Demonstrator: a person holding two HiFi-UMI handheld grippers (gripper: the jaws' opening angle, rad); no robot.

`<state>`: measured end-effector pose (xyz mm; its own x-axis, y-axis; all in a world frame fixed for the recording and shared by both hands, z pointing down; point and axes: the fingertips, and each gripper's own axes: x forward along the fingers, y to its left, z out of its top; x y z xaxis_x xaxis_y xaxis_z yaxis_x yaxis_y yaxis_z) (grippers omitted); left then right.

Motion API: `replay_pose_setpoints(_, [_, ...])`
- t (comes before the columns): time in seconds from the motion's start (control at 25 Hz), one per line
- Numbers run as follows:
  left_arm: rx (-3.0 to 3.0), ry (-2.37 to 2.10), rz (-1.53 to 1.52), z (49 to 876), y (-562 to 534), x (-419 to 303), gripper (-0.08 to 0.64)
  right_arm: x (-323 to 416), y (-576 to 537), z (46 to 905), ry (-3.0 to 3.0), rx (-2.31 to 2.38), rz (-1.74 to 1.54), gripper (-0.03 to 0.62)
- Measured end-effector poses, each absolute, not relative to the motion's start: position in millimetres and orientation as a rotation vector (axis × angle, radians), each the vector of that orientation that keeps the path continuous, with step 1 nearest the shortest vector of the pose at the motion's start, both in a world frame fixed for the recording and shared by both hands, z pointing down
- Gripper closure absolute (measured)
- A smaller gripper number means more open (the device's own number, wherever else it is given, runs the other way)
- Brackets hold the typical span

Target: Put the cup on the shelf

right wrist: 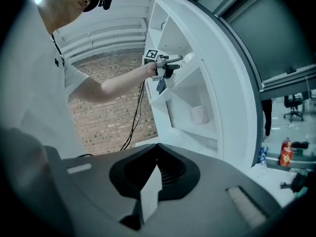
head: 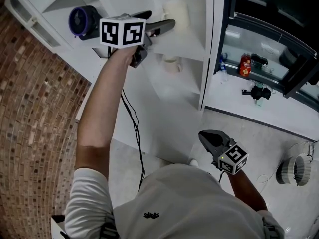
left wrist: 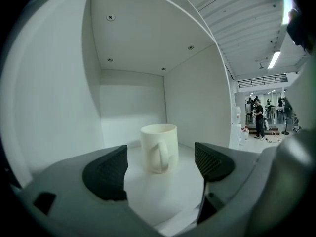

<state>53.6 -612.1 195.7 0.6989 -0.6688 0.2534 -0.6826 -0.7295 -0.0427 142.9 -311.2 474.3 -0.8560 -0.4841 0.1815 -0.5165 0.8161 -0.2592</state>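
Cup (left wrist: 159,148) stands upright on the shelf (left wrist: 129,107), left hand-held gripper (left wrist: 159,176) released on its near side; only withdrawing seems left

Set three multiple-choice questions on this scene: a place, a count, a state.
1. Where does the cup before the left gripper stand? A in a shelf compartment; B on the floor; C on a chair.
2. How many cups does the shelf hold? A one; B two; C four.
3. The left gripper's fingers are: A shut on the cup; B shut, empty; C open, clear of the cup.
Key: A, it stands upright on the board; B, a second cup sits one compartment lower; C, both fingers stand apart short of it.
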Motion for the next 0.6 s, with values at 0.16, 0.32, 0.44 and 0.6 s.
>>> replay_pose_setpoints(0.16, [2.857,-1.126,0.351,196.3,-594.7,34.2,0.18,124.4,-301.4,473.6,-2.887,0.794,0.454,0.581])
replay_pose_setpoints(0.32, [2.87,-1.121,0.323,200.0,-573.8,16.0,0.239,105.8,-289.6,474.2,-2.875,0.791,0.451,0.581])
replay_pose_setpoints(0.44, [2.881,-1.106,0.304,206.3,-556.2,3.7,0.292,91.1,-280.5,474.3,-2.868,0.792,0.447,0.581])
replay_pose_setpoints(0.6, [2.891,-1.077,0.269,219.2,-534.0,-11.2,0.384,72.8,-268.2,475.7,-2.861,0.795,0.445,0.581])
